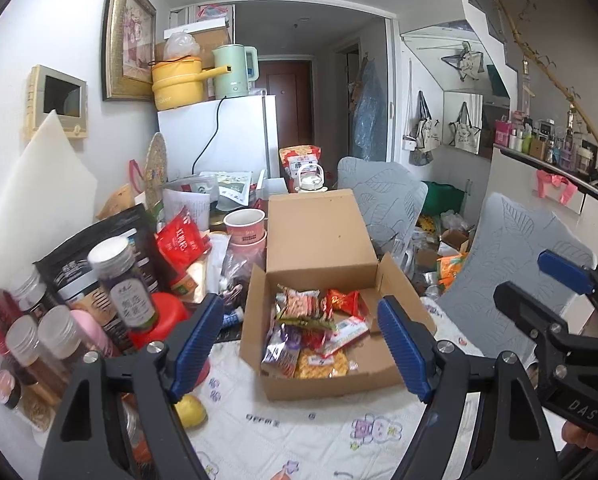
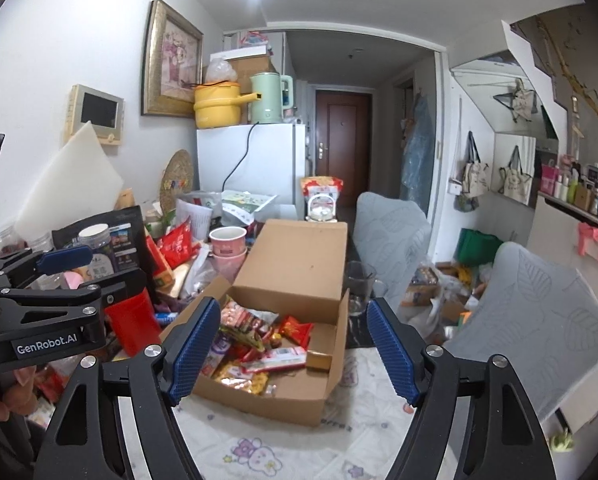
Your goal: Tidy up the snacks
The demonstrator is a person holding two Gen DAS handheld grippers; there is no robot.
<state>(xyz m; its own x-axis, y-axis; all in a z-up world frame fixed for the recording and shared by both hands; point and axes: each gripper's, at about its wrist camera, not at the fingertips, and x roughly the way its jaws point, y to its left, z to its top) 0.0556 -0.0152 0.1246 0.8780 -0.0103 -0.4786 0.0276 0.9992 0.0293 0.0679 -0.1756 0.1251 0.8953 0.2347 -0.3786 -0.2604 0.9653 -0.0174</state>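
Now the left tool is hanging with its blue pads wide apart and nothing between them, above a worktop covered with a white printed cloth. The right tool is also standing wide open and is holding nothing. Just beyond both tools a cardboard box is sitting open on the cloth, its lid standing back. Inside it the snacks are lying in a loose pile: red, purple and yellow packets. A yellow lemon is lying near the box, on the left. Further left, jars and black bags are crowding the worktop, with pink paper cups behind them. At the far end a white fridge is carrying a yellow pot and a green kettle.
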